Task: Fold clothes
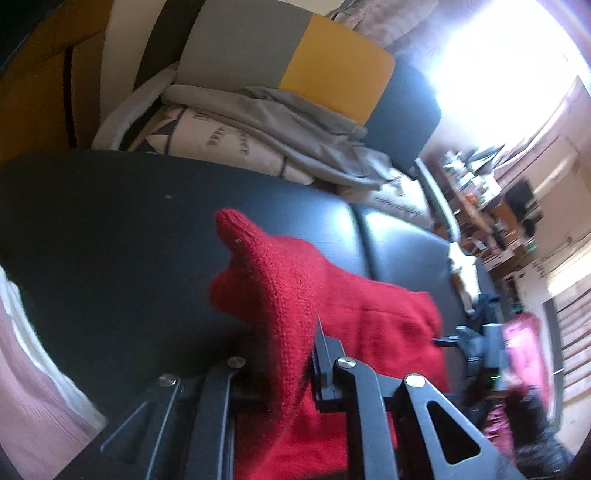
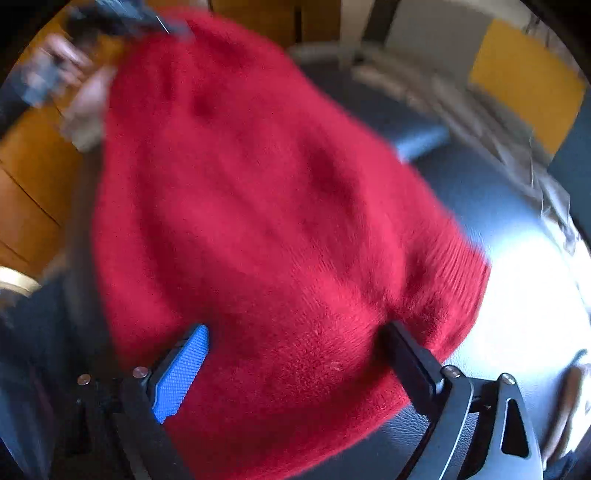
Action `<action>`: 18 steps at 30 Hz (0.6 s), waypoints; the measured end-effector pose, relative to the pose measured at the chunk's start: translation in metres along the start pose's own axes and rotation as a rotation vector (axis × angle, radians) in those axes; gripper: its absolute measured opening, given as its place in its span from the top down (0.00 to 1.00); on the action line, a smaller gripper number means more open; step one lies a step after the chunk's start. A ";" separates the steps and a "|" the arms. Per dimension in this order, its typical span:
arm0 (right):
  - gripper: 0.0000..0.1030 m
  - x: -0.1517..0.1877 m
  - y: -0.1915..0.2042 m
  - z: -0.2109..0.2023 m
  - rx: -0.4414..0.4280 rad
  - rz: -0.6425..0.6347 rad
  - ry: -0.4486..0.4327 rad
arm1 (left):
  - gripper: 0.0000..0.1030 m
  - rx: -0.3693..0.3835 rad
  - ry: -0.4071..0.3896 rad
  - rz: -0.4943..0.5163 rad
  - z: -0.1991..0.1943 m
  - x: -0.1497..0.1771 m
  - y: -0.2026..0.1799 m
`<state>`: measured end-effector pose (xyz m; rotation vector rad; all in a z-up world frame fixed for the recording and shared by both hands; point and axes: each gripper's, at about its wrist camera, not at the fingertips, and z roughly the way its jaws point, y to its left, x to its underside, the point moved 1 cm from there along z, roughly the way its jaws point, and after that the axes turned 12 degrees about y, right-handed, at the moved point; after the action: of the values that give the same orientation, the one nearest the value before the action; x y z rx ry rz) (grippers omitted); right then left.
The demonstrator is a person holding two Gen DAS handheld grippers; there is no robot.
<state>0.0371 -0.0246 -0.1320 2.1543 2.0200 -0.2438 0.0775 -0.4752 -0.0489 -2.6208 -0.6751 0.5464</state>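
A red knit sweater lies across a black leather surface. My left gripper is shut on a fold of it and holds that edge up in a peak, so the cloth hangs off the surface. In the right wrist view the sweater fills most of the frame, blurred. My right gripper stands wide open over its lower part, with a blue pad on the left and cloth bulging between the fingers. A hand with the left gripper shows at the top left.
A heap of grey and white clothes and a grey and yellow cushion lie behind the leather surface. Pink and white fabric hangs at the left edge. Cluttered shelves stand at the far right by a bright window.
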 end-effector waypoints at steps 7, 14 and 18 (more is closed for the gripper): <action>0.00 0.012 0.006 0.004 0.020 0.052 -0.098 | 0.87 0.176 -0.037 0.024 -0.019 0.007 -0.074; 0.00 0.016 0.016 0.003 0.045 0.077 -0.149 | 0.87 0.269 -0.050 0.032 -0.012 -0.001 -0.150; 0.00 0.022 0.020 0.001 0.047 0.095 -0.194 | 0.87 0.265 -0.004 0.067 0.013 -0.006 -0.194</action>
<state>0.0584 -0.0051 -0.1380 2.1537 1.8191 -0.4709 -0.0057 -0.3176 0.0284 -2.4006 -0.4812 0.6158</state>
